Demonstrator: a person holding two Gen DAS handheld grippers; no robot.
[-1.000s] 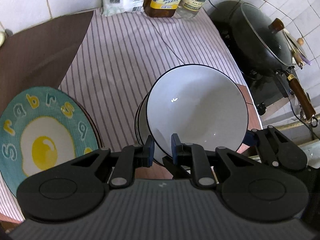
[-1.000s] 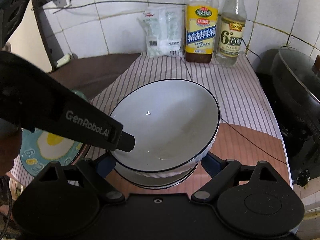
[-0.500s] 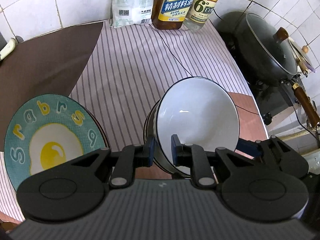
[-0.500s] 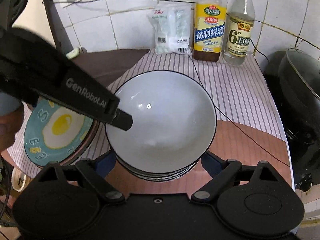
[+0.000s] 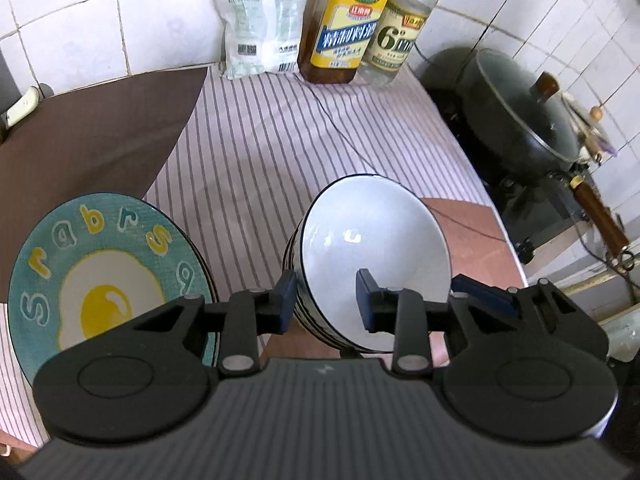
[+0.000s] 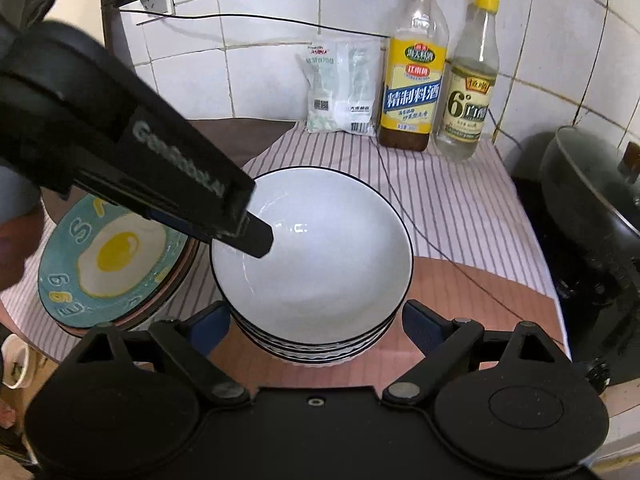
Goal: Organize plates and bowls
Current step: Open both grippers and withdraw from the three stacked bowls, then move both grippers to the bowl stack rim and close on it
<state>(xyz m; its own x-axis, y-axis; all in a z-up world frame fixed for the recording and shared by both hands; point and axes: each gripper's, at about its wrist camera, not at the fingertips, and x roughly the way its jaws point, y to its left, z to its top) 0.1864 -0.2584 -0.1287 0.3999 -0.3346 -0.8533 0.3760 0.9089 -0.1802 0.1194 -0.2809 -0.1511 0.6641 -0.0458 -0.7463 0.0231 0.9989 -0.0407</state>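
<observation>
On the near left I see the fried-egg plate (image 5: 96, 284), topping a small pile of plates on the striped cloth (image 5: 288, 152). Just right of it sits the stack of bowls (image 6: 312, 264), white inside with a dark rim, resting on the bare brown counter at the near edge. My left gripper (image 5: 326, 300) has just been easing its jaws apart; they now stand narrowly parted astride the left wall of the top bowl, one finger inside, one outside, neither pressing on it as far as I can see. My right gripper (image 6: 316, 322) stands wide, its fingers flanking the stack on the near side, apart from it. Far against the tiled wall stand a white packet (image 5: 264, 28) and two bottles (image 5: 368, 28). At the far right is a lidded wok (image 5: 528, 120).
</observation>
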